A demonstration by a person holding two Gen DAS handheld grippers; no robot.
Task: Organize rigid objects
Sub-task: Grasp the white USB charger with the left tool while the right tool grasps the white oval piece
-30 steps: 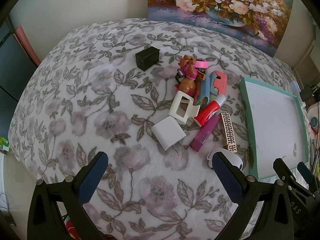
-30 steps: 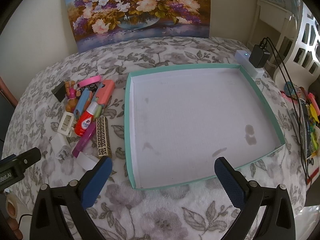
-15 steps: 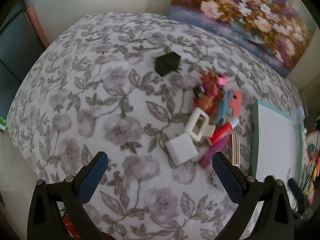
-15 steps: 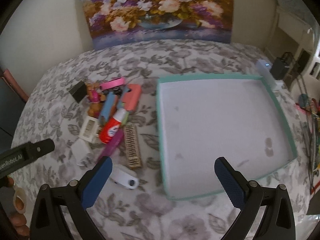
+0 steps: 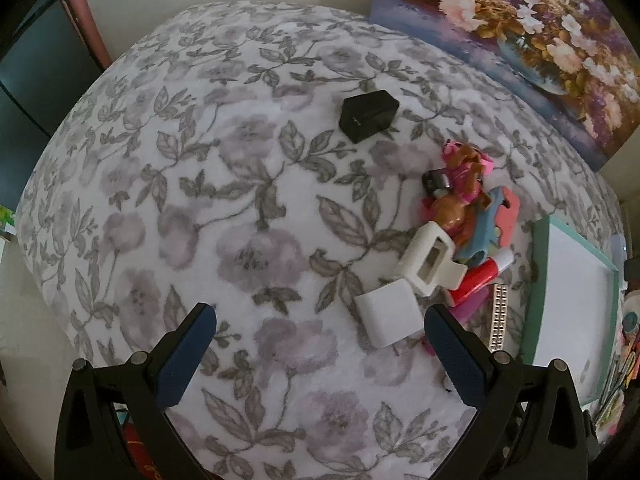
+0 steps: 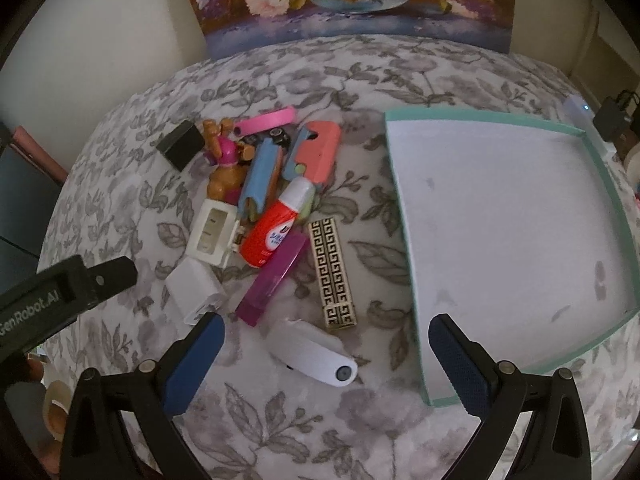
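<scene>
Within the last second both cameras had swung toward the pile of small rigid objects [image 6: 264, 208] on the bed with the grey flowered blanket [image 5: 200, 220]. The right gripper [image 6: 326, 360], its jaws wide apart and empty, now hung above the white oval plastic case [image 6: 316, 356], with the flat gold-and-black patterned bar [image 6: 334, 272] and the magenta plastic stick [image 6: 274, 280] just beyond it. Before, it faced the shallow teal-rimmed white tray [image 6: 404, 240], which now lay to its right and held nothing. The left gripper [image 5: 320, 348] was also open and empty, and the white square charger plug [image 5: 386, 314] now sat near its right finger. The small black box [image 5: 368, 114] lay apart from the pile. I judge the sorting had not begun, and that the first pick was being lined up
</scene>
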